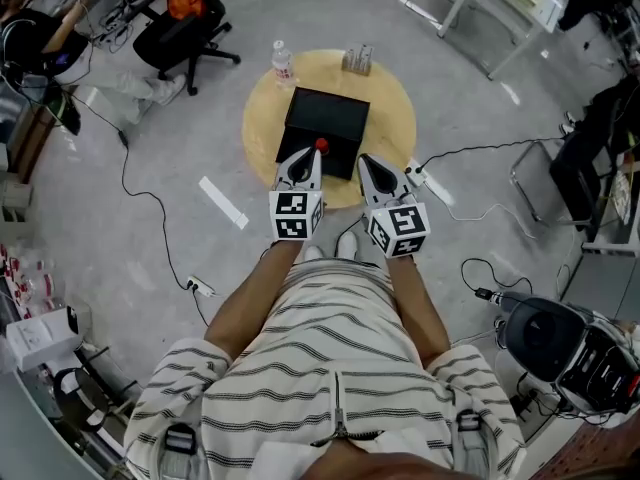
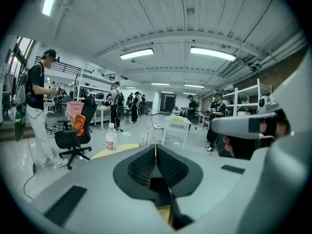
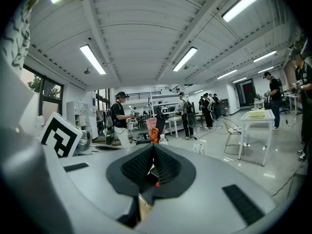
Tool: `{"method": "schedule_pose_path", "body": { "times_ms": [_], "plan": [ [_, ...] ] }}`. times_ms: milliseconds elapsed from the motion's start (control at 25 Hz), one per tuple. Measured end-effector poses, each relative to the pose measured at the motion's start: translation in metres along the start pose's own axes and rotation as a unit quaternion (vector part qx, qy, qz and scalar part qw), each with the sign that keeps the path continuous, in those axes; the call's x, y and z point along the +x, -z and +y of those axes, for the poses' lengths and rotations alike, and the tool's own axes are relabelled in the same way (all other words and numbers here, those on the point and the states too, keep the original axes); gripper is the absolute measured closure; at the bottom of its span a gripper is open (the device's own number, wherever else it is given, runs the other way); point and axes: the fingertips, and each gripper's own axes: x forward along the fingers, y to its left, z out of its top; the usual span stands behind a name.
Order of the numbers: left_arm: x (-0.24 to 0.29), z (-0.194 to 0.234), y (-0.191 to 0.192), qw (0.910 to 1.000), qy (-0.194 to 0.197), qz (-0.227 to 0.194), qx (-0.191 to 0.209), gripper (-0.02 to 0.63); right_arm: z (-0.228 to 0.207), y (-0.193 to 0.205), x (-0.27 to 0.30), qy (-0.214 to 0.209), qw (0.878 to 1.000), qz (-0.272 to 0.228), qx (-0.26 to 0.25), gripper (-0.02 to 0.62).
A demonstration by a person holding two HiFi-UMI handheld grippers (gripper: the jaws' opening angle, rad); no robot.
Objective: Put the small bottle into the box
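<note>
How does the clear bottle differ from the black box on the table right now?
The clear bottle is see-through and slim; the black box is opaque and broad. The bottle stands upright at the far edge of the table; the box lies flat near its middle. Both rest on that round table.

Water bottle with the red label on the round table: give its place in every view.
Head view: the water bottle stands at the far-left edge of the round table, above centre.
Left gripper view: the water bottle stands left of centre, below mid height.
Right gripper view: it cannot be made out.
Shared landmark: the black office chair carrying something orange shows in all three.
</note>
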Motion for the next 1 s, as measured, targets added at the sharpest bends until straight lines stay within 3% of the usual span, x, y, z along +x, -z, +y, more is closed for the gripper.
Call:
{"method": "schedule_pose_path", "body": {
  "times_ms": [360, 1000],
  "plan": [
    [-0.02, -0.014, -0.017, 0.9993, 0.013, -0.027, 0.024, 0.584, 0.003, -0.002, -0.005, -0.009, 1.0, -0.005, 0.006, 0.577],
    [-0.04, -0.025, -0.017, 0.9988, 0.016, -0.035, 0.031, 0.584, 0.007, -0.004, -0.016, -0.016, 1.0, -0.017, 0.009, 0.577]
  ]
}}
